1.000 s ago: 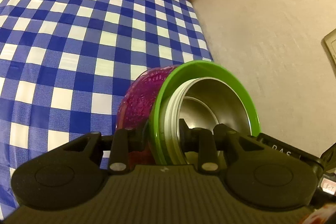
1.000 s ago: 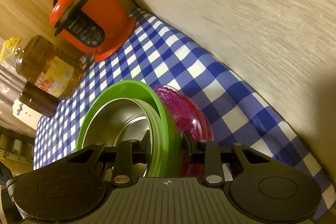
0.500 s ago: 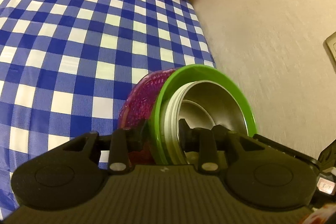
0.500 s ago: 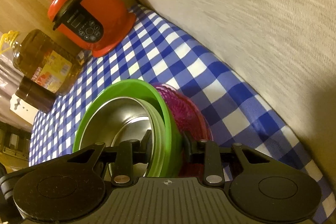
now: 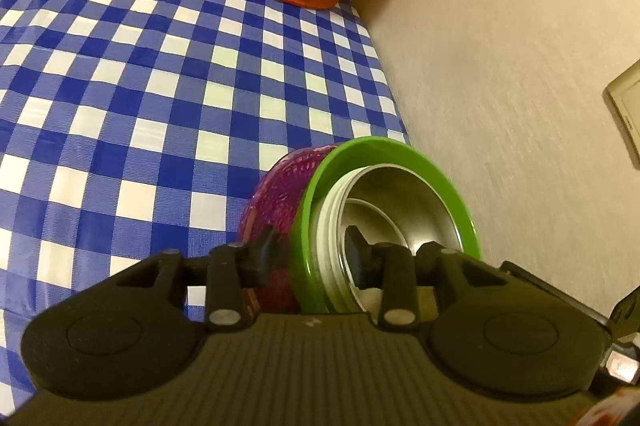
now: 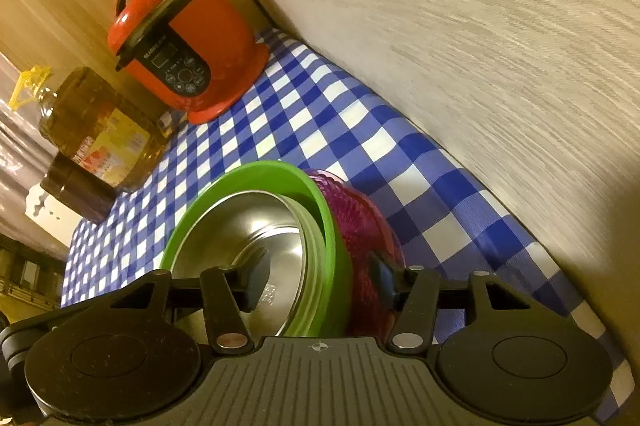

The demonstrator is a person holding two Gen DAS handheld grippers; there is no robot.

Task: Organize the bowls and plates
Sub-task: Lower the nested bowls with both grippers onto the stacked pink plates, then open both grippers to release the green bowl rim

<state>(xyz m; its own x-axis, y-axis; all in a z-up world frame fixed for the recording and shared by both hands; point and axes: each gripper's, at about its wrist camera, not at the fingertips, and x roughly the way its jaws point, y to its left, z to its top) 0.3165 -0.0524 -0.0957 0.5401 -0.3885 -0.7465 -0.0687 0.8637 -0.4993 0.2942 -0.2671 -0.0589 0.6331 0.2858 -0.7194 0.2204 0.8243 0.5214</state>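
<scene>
**Bowl stack at the table's wall edge, both claws letting go**

Nested stack sits on the checked cloth [image 5: 152, 114], close to the wall [image 5: 500, 74]. Outermost: purple bowl [image 5: 276, 194], textured. Inside it a green bowl [image 5: 384, 150]. Inside that a steel bowl [image 5: 412, 198] with a pale ribbed band at its rim. Stack looks tipped on edge in both wrist views; true tilt uncertain through the fisheye.

Left gripper [image 5: 312, 258]: jaws straddle the stacked rims, one finger outside the purple bowl, the other inside the steel bowl. Jaws are opening. A gap shows at the inner pad; no firm press on the rims.

Right gripper [image 6: 320, 282]: same straddle from the other side, one finger inside the steel bowl [image 6: 256, 242], the other beside the purple bowl [image 6: 360, 222]. Green bowl [image 6: 320, 210] between them. Jaws opening, clearly spread, pads off the rims.

Far end of the table: red cooker [image 6: 188, 42], oil bottle [image 6: 96, 126], dark jar [image 6: 76, 194]. All well apart from the stack.
</scene>
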